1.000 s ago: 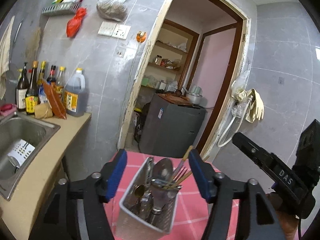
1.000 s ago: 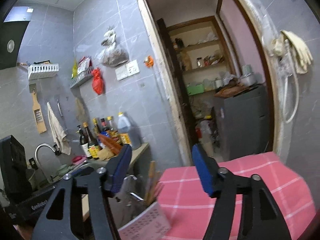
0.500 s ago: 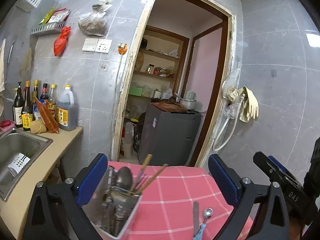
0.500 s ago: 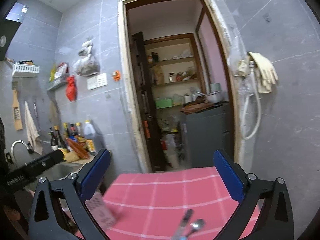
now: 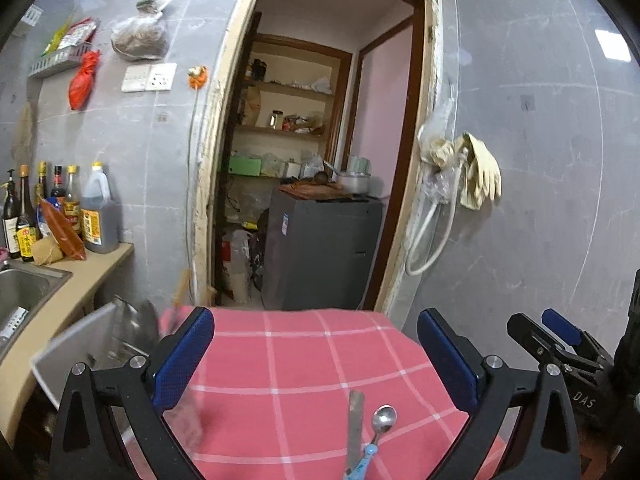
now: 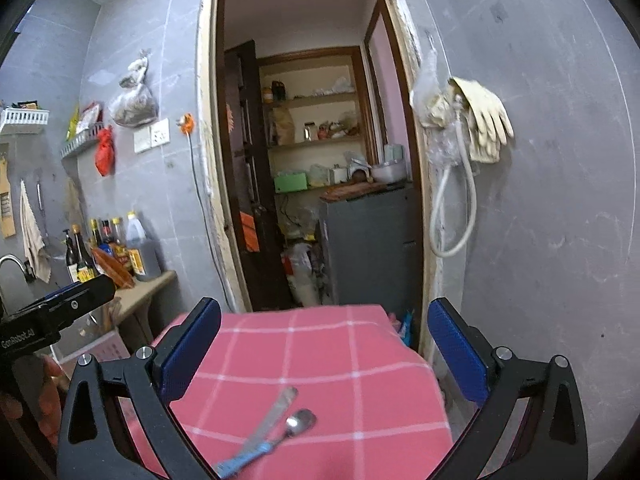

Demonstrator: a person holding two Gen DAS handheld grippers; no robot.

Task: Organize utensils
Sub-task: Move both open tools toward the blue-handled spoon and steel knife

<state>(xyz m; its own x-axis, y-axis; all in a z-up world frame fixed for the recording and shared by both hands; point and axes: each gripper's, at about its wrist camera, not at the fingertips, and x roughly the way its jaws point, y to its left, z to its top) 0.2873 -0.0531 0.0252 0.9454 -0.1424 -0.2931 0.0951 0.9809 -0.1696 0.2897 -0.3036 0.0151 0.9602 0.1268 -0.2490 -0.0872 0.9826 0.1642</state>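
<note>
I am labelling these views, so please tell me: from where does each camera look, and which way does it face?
Left wrist: on the left hand-held gripper, open, facing the doorway over the pink tablecloth; the right hand-held gripper shows at right.
Right wrist: on the right hand-held gripper, open, facing likewise; the left one shows at left.
Shared: the spoon, the knife.

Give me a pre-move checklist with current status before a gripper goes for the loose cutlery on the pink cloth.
1. Right gripper open and holding nothing: ok.
2. Left gripper open and holding nothing: ok.
3. Spoon and flat utensil in view on the checked cloth: ok.
4. Spoon apart from the flat utensil for a single pick: not ok, they lie side by side, handles close together.
5. Utensil caddy upright and steady at the cloth's left edge: cannot tell, it is blurred.
</note>
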